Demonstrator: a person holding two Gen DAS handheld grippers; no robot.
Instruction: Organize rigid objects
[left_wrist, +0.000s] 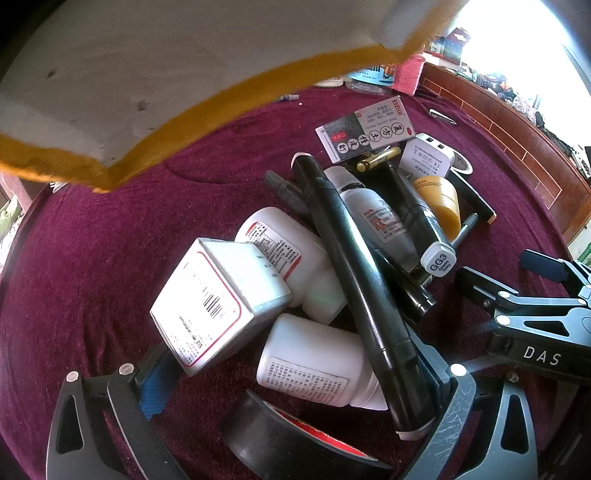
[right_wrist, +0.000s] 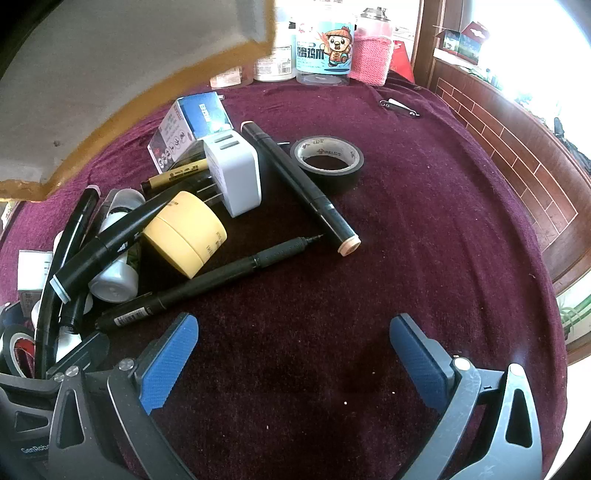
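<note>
We are hovering the left gripper (left_wrist: 295, 373), jaws spread, over the heap in the lower middle of its frame: white bottles (left_wrist: 314, 365), a box (left_wrist: 218, 299), a long black marker (left_wrist: 354, 280) lying across them. The right gripper (right_wrist: 293, 362) is gaping over bare cloth (right_wrist: 424, 221), holding nothing. Risk: closing here, we are likely nudging the marker and rolling a bottle away.

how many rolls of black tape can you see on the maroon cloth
2. One tape roll lies flat, alone, right of the white charger. A second roll stands by the left gripper, under the white bottle. The pile may hide more.
</note>
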